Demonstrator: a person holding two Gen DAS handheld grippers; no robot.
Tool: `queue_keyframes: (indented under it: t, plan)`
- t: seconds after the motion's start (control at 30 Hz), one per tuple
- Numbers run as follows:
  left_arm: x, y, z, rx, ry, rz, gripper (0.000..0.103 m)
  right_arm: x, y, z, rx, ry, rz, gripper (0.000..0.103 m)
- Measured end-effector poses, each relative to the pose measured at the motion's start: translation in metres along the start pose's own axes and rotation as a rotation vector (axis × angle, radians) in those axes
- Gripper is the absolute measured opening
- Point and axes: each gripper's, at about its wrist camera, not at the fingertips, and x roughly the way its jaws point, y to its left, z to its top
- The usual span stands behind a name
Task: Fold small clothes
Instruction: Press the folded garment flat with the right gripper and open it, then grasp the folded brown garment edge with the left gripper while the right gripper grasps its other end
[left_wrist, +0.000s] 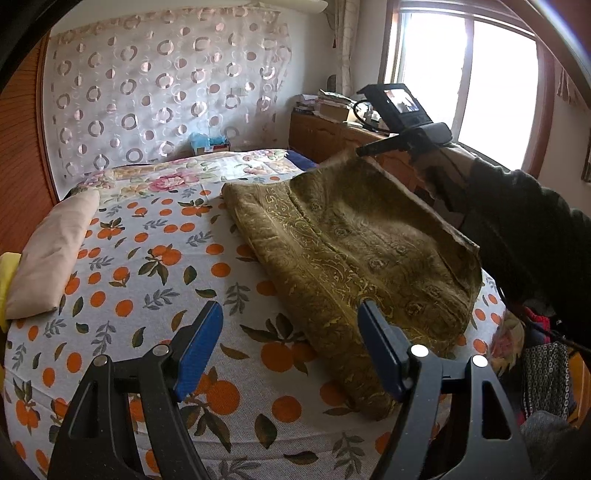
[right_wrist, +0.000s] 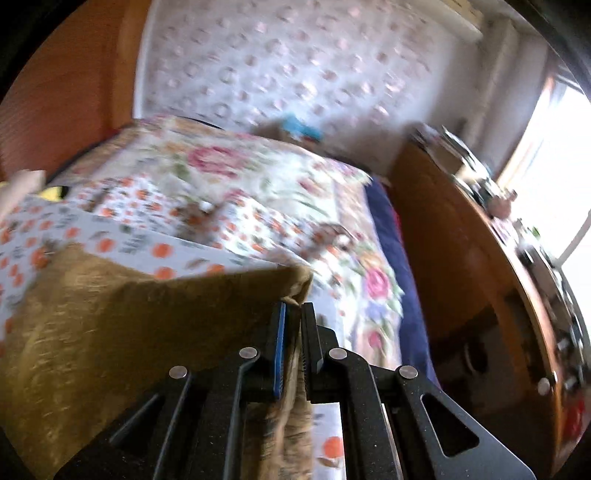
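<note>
Olive-gold patterned cloth (left_wrist: 354, 243) lies on the bed (left_wrist: 155, 258), over the orange-print sheet, occupying the 1 to 4 o'clock part of the left wrist view. Its far right corner is lifted off the sheet, toward 1 o'clock, by the right gripper (left_wrist: 360, 150), which is carried by a dark-sleeved arm (left_wrist: 524, 221). In the blurred right wrist view the right gripper (right_wrist: 293, 306) has its jaws clamped on the cloth's corner (right_wrist: 147, 317), fabric visibly pinched between the pads. Left gripper (left_wrist: 291, 314) hovers at 6 o'clock over the near edge of the cloth, jaws spread wide with nothing between them. A folded beige item (left_wrist: 55, 251) rests at 9 o'clock, well apart from the cloth.
</note>
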Motion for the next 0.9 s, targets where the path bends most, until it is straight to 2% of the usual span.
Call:
queue_keyframes:
  t: [0.07,0.1,0.23,0.33,0.57,0.73,0.9]
  plan:
    - [0.0,-0.001,-0.001,0.001,0.001,0.0,0.076,0.0,-0.004,0.0,0.047,-0.004,0.019,0.045]
    - [0.0,-0.001,-0.001,0.0,0.001,0.0,0.076,-0.002,-0.007,-0.003,0.07,-0.009,0.046,0.046]
    - [0.001,-0.001,-0.002,-0.003,0.002,-0.002,0.076,-0.021,-0.004,-0.019,0.077,-0.024,0.099,0.046]
    - [0.001,-0.003,-0.003,0.002,0.005,-0.002,0.076,-0.036,-0.022,-0.037,0.056,-0.044,0.155,0.046]
    - [0.007,-0.01,-0.004,0.004,0.017,-0.009,0.076,-0.085,-0.019,-0.103,-0.028,-0.078,0.257,0.046]
    - [0.012,-0.017,-0.006,0.021,0.039,-0.015,0.076,-0.102,-0.021,-0.141,-0.042,-0.073,0.283,0.046]
    - [0.018,-0.023,-0.009,0.03,0.068,-0.022,0.076,-0.134,-0.026,-0.164,-0.046,-0.075,0.262,0.046]
